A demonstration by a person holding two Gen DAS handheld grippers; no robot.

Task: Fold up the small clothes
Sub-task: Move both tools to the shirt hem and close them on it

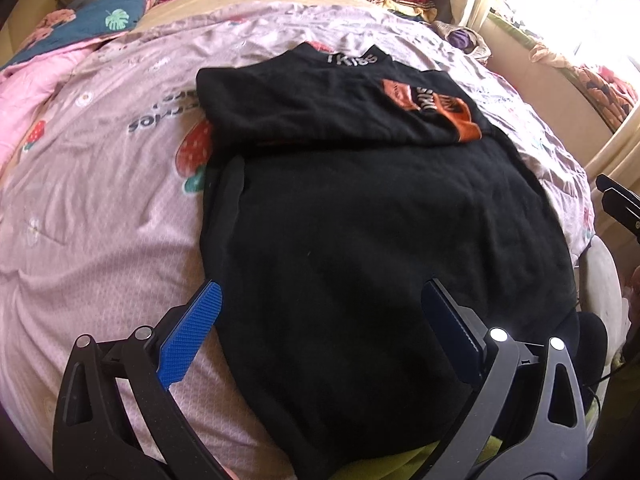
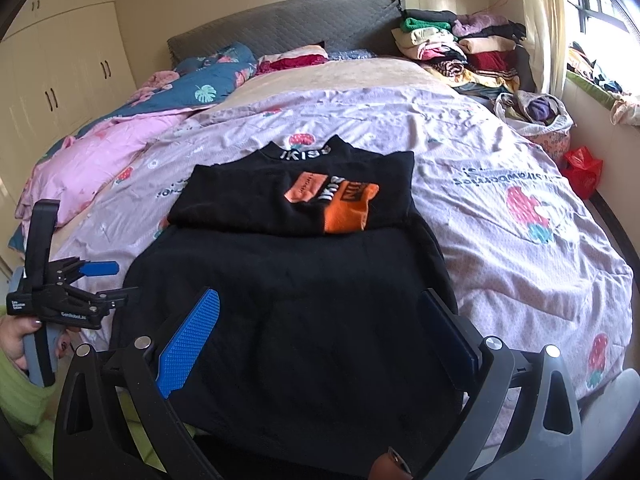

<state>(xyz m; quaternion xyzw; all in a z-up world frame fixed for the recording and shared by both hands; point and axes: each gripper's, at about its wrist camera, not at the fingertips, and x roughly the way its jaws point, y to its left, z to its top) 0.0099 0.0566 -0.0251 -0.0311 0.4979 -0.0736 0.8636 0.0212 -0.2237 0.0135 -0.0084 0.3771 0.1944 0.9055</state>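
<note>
A black top (image 1: 360,240) with an orange patch (image 1: 440,108) lies flat on the pink strawberry bedspread (image 1: 100,200), its far part folded back over itself; it also shows in the right wrist view (image 2: 288,300). My left gripper (image 1: 320,300) is open and empty, hovering over the garment's near left edge. My right gripper (image 2: 320,308) is open and empty over the garment's near end. The left gripper also shows in the right wrist view (image 2: 108,280), held in a hand left of the garment.
A pink quilt (image 2: 100,152) and a blue floral quilt (image 2: 200,84) lie at the far left of the bed. Piles of folded clothes (image 2: 460,48) stand at the far right by the headboard. A cloth bag (image 2: 536,116) and red bag (image 2: 582,168) sit by the window wall.
</note>
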